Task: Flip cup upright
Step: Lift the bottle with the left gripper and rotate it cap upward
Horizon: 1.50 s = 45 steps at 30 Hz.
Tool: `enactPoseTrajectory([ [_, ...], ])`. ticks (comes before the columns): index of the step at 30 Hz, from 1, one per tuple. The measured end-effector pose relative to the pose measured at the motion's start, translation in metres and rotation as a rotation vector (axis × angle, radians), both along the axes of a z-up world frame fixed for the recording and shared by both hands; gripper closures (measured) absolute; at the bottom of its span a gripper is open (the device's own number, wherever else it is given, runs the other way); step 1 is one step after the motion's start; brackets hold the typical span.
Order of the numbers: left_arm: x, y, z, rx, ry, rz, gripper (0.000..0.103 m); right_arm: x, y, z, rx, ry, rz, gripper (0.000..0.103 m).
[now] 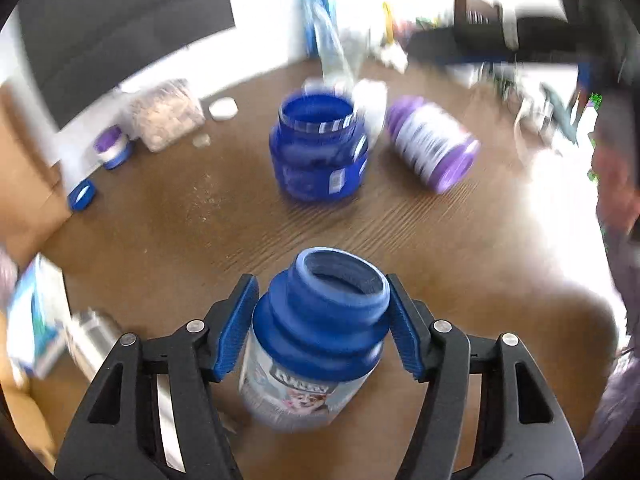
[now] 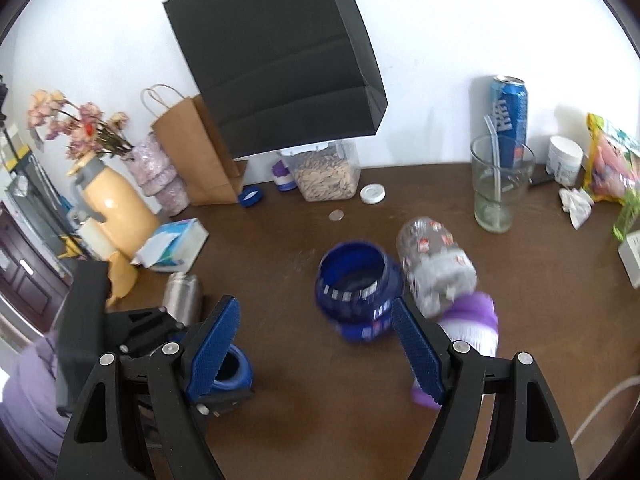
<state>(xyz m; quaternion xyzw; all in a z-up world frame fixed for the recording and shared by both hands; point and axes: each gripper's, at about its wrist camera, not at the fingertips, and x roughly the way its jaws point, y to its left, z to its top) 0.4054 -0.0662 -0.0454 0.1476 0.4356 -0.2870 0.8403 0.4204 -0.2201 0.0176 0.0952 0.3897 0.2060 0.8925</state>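
In the left wrist view my left gripper (image 1: 322, 326) has its blue pads on both sides of a blue-topped cup (image 1: 320, 332) with a pale printed body, which stands mouth up on the brown table (image 1: 160, 232). The pads look close to or touching its blue collar. In the right wrist view my right gripper (image 2: 316, 348) is open and empty above the table. The blue top of the held cup (image 2: 236, 372) peeks out behind its left finger. A dark blue cup (image 2: 358, 292) stands upright ahead. A clear, purple-capped cup (image 2: 440, 272) lies on its side right of it.
Along the wall stand a black bag (image 2: 280, 60), a brown paper bag (image 2: 196, 152), a seed container (image 2: 324, 172), a glass (image 2: 500, 188), a blue can (image 2: 509, 116) and a yellow vase (image 2: 112, 200). A steel bottle (image 2: 182, 296) and a tissue box (image 2: 176, 244) lie left.
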Motion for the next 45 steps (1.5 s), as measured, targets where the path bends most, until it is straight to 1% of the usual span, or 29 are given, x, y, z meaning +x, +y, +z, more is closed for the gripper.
enactPoseTrajectory([
  [1, -0.013, 0.004, 0.008, -0.049, -0.002, 0.020, 0.044, -0.010, -0.003, 0.001, 0.011, 0.001, 0.007, 0.021],
  [3, -0.027, 0.010, 0.016, -0.116, -0.017, 0.061, 0.044, -0.037, -0.008, 0.004, 0.041, -0.003, 0.031, 0.021],
  [6, -0.058, 0.019, 0.025, -0.246, -0.013, 0.120, 0.045, -0.071, -0.011, 0.004, 0.083, -0.019, 0.075, 0.021],
  [8, -0.076, 0.022, 0.029, -0.304, -0.009, 0.146, 0.045, -0.093, -0.010, 0.000, 0.094, -0.019, 0.106, 0.021],
  [11, -0.102, 0.032, 0.026, -0.382, 0.016, 0.194, 0.045, -0.125, -0.004, -0.010, 0.094, -0.013, 0.155, 0.021],
  [14, -0.128, 0.034, 0.023, -0.378, 0.004, 0.230, 0.045, -0.149, 0.003, -0.024, 0.078, -0.003, 0.183, 0.021],
  [16, -0.147, 0.028, 0.016, -0.330, -0.023, 0.232, 0.045, -0.157, 0.006, -0.035, 0.090, 0.021, 0.200, 0.021],
  [17, -0.152, 0.026, 0.012, -0.315, -0.023, 0.232, 0.045, -0.161, 0.008, -0.040, 0.092, 0.034, 0.207, 0.021],
  [21, -0.160, 0.024, -0.005, -0.316, 0.047, 0.235, 0.045, -0.171, 0.014, -0.060, 0.114, 0.088, 0.221, 0.021],
  [24, -0.149, 0.024, -0.015, -0.322, 0.146, 0.254, 0.045, -0.178, 0.013, -0.066, 0.137, 0.094, 0.222, 0.021],
  [25, -0.143, 0.028, -0.018, -0.344, 0.175, 0.264, 0.044, -0.180, 0.015, -0.066, 0.138, 0.096, 0.225, 0.021],
  [27, -0.136, 0.035, -0.020, -0.375, 0.193, 0.292, 0.044, -0.185, 0.015, -0.068, 0.137, 0.092, 0.230, 0.021],
  [30, -0.124, 0.050, -0.025, -0.448, 0.245, 0.317, 0.044, -0.188, 0.017, -0.070, 0.112, 0.092, 0.237, 0.021],
  [31, -0.117, 0.056, -0.028, -0.477, 0.273, 0.321, 0.044, -0.188, 0.019, -0.071, 0.103, 0.090, 0.241, 0.021],
  [33, -0.102, 0.068, -0.036, -0.529, 0.346, 0.377, 0.044, -0.187, 0.026, -0.072, 0.074, 0.091, 0.244, 0.021],
  [34, -0.094, 0.076, -0.043, -0.574, 0.388, 0.402, 0.045, -0.186, 0.030, -0.073, 0.064, 0.092, 0.247, 0.021],
  [35, -0.091, 0.081, -0.046, -0.586, 0.403, 0.418, 0.045, -0.185, 0.034, -0.074, 0.057, 0.093, 0.250, 0.021],
  [36, -0.088, 0.083, -0.050, -0.566, 0.396, 0.448, 0.045, -0.183, 0.038, -0.074, 0.053, 0.094, 0.257, 0.021],
  [38, -0.090, 0.080, -0.053, -0.533, 0.388, 0.438, 0.045, -0.178, 0.049, -0.075, 0.046, 0.091, 0.276, 0.021],
  [41, -0.093, 0.078, -0.053, -0.557, 0.395, 0.420, 0.045, -0.167, 0.069, -0.080, 0.026, 0.108, 0.298, 0.021],
  [43, -0.092, 0.078, -0.053, -0.568, 0.404, 0.410, 0.045, -0.161, 0.084, -0.085, 0.045, 0.132, 0.332, 0.021],
  [45, -0.091, 0.078, -0.055, -0.582, 0.421, 0.395, 0.045, -0.156, 0.095, -0.092, 0.068, 0.162, 0.342, 0.021],
])
